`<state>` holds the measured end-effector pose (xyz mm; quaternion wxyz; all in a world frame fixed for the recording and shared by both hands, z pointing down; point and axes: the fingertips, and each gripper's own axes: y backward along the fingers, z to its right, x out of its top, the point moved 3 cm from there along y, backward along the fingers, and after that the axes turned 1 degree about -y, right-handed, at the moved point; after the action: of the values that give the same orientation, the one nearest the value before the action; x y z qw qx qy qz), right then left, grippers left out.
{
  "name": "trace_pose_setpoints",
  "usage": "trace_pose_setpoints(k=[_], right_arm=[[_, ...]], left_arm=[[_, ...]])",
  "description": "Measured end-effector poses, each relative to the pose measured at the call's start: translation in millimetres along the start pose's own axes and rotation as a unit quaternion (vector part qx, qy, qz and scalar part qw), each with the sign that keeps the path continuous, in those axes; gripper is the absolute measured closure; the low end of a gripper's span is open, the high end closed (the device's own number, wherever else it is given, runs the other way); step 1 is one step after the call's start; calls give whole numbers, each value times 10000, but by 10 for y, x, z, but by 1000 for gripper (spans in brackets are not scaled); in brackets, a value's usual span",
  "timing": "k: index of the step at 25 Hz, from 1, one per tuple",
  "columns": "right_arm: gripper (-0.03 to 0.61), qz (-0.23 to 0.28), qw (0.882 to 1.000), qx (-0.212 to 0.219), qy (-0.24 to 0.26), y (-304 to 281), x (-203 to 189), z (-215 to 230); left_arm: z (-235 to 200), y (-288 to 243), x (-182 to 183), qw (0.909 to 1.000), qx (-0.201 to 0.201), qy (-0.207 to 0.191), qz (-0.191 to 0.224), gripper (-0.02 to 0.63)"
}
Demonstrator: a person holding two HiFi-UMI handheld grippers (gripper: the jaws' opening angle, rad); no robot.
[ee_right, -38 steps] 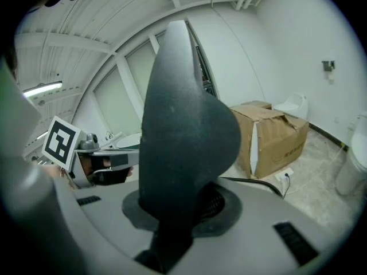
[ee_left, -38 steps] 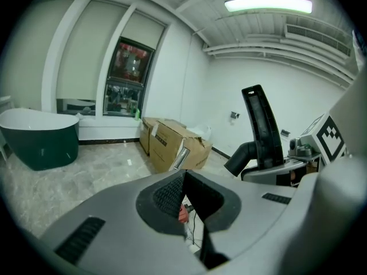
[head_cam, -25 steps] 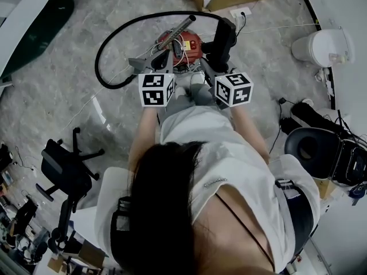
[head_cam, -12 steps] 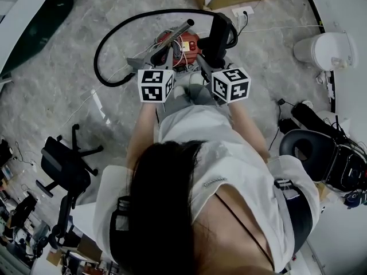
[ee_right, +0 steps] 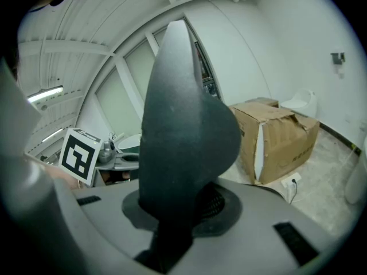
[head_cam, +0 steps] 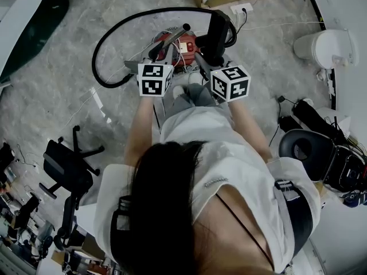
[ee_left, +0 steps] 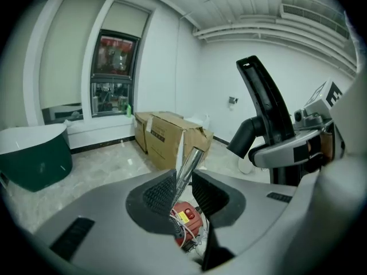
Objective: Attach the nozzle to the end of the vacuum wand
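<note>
Clearly the person is at the lining-up step: the two parts are close together but not yet joined. The right gripper (ee_right: 181, 208) is clamped firmly on the black nozzle (ee_right: 183, 113), which stands up out of its jaws and fills most of that gripper's view. The left gripper (ee_left: 183, 183) has the silver vacuum wand (ee_left: 191, 162) between its jaws, and those jaws have just been opening. The tube leans on the left pad with a slit of gap showing at the right pad, so I would call that a slack hold and not a clamp.

Seen from above, the wand slants up over the red vacuum body (head_cam: 179, 46) with its free end pointing away from the person. The nozzle is just beside it to the right and does not touch it. The black hose (head_cam: 106, 39) loops round on the floor beyond both. Nothing sits on the wand's end yet.

Next, I reckon, the left hand needs a firm hold on the tube so it cannot swing. Then the right has to turn the nozzle's socket toward the wand's free end, bring the two onto one line, and push until it seats. Which end of the nozzle is the socket I cannot tell from where I stand
</note>
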<state>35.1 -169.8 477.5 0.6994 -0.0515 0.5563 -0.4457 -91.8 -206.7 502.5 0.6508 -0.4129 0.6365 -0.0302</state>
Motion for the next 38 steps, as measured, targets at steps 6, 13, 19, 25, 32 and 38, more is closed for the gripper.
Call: trace_pose_setpoints(k=[6, 13, 19, 25, 32, 38], right_arm=[[482, 124, 9998, 1, -156, -77, 156, 122], [482, 176, 9995, -28, -271, -107, 227, 245], [483, 63, 9996, -112, -260, -83, 219, 343], [482, 29, 9994, -81, -334, -98, 202, 392], [482, 47, 9994, -54, -338, -121, 230, 431], [482, 14, 9994, 32, -350, -207, 270, 415]], left_arm=[[-54, -274, -53, 9994, -82, -284, -201, 431], [-129, -550, -155, 9965, -114, -671, -488, 377], [-33, -800, -228, 9883, -255, -1264, -808, 367], [26, -1031, -355, 9836, -279, -1448, -1039, 360], [-39, -1148, -385, 9858, -114, -1371, -968, 360], [-44, -1188, -430, 9854, -120, -1359, -1014, 362]])
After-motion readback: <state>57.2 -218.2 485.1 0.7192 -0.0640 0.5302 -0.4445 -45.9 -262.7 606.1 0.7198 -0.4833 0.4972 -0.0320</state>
